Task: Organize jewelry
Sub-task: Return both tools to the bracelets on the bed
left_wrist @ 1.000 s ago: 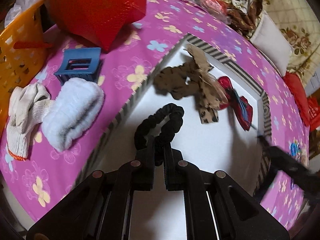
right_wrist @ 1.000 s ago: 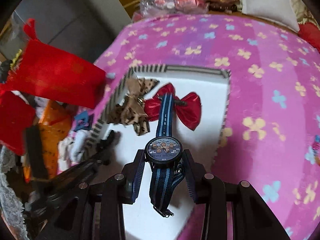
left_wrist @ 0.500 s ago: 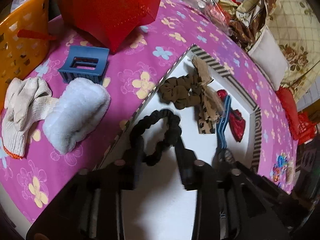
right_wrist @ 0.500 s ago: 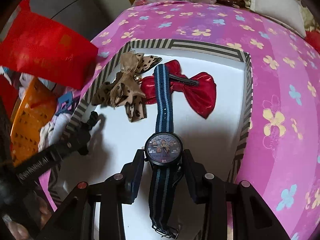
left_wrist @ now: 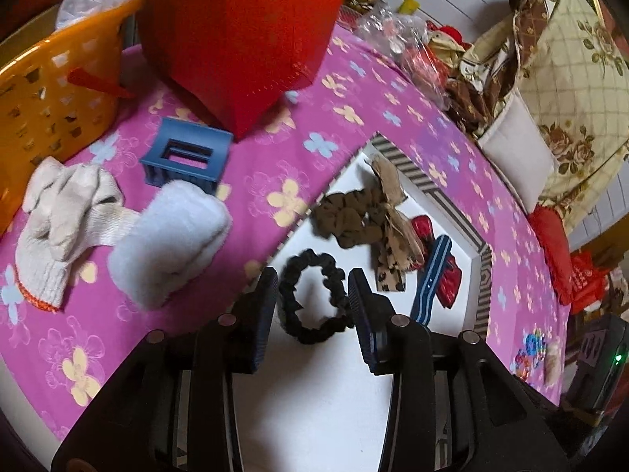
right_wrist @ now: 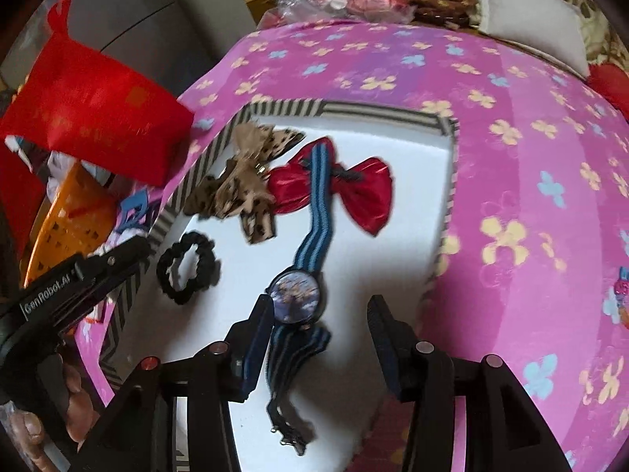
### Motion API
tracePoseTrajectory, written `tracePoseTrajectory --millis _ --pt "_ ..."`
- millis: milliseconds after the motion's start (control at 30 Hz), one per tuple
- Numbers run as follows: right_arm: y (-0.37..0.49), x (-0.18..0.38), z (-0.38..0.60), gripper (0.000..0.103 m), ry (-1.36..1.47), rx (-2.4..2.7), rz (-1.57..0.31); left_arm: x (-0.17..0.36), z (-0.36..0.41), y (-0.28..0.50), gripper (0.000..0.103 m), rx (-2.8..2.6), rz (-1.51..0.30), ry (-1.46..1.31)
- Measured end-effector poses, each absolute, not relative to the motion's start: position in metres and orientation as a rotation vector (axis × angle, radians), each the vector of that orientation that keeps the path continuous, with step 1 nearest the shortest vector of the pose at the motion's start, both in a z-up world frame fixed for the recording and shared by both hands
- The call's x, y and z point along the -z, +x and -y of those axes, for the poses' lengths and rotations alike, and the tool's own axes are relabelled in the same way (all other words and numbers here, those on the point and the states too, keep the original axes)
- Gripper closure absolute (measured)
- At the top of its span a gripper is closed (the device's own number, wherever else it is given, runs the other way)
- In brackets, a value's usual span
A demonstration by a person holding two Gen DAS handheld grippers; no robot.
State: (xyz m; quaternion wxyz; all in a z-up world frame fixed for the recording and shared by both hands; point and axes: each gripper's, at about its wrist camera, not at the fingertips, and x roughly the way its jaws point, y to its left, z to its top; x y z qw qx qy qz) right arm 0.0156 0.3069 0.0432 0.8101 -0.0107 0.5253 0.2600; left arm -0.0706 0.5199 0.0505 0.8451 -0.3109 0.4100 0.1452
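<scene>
Black scrunchie [left_wrist: 314, 297] lies released between the left gripper [left_wrist: 312, 306] fingers; right gripper [right_wrist: 320, 338], angled down over the tray [right_wrist: 393, 112], is opening off the watch [right_wrist: 298, 295]; only its view shows a hand [right_wrist: 47, 428]

Glossy red bow [right_wrist: 334, 192], matt black scrunchie [left_wrist: 314, 297]

Left gripper [left_wrist: 314, 287] fingers apart; right gripper [right_wrist: 320, 314] fingers opening, both angled downward.

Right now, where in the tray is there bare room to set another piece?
Free: the tray floor right of the watch, below the red bow. Crowded: far left corner, where leopard bow, red bow and scrunchie cluster.
</scene>
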Motion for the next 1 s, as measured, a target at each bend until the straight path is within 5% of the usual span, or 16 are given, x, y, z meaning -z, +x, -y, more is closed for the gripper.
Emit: tracePoseTrajectory --millis 533,1000 --pt "-0.048 -0.09 -0.123 0.056 0.057 -0.365 -0.973 -0.071 -0.464 -0.065 0.067 -0.212 -0.842 -0.487" --pt "-0.104 -0.064 0.086 0.056 0.138 -0.054 -0.951 -0.079 -0.28 -0.073 0.066 0.101 -0.902 -0.213"
